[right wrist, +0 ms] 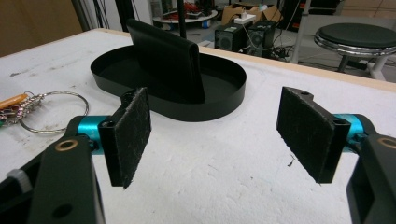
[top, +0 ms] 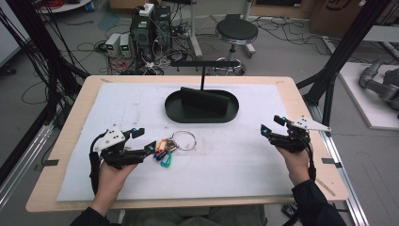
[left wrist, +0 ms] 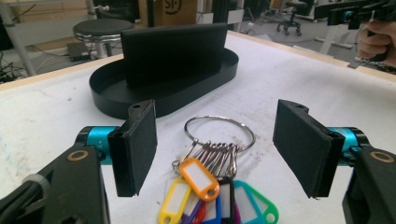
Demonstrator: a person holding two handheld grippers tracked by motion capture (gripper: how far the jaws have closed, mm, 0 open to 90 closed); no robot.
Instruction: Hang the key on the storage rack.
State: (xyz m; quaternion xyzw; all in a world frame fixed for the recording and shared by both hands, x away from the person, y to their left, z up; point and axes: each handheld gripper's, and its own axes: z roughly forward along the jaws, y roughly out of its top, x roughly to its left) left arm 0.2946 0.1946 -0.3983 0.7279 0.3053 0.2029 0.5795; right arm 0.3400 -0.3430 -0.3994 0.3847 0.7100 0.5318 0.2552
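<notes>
Left gripper (left wrist: 217, 154) held with jaws spread wide, unladen, astride the key ring (left wrist: 220, 135) with its coloured tags (top: 162, 151), near table centre. Right gripper (right wrist: 219, 137) likewise spread, unladen, at 3 o'clock. Risk judged: the thin ring may slip or the tags snag on closing. Black oval tray (top: 174, 113) noted at 12 o'clock on the white-covered table (top: 235, 165); stool (top: 236, 32) and cabling seen beyond.

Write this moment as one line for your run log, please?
left tool: open, at key ring | right tool: open, nothing between pads | black tray: untouched
</notes>
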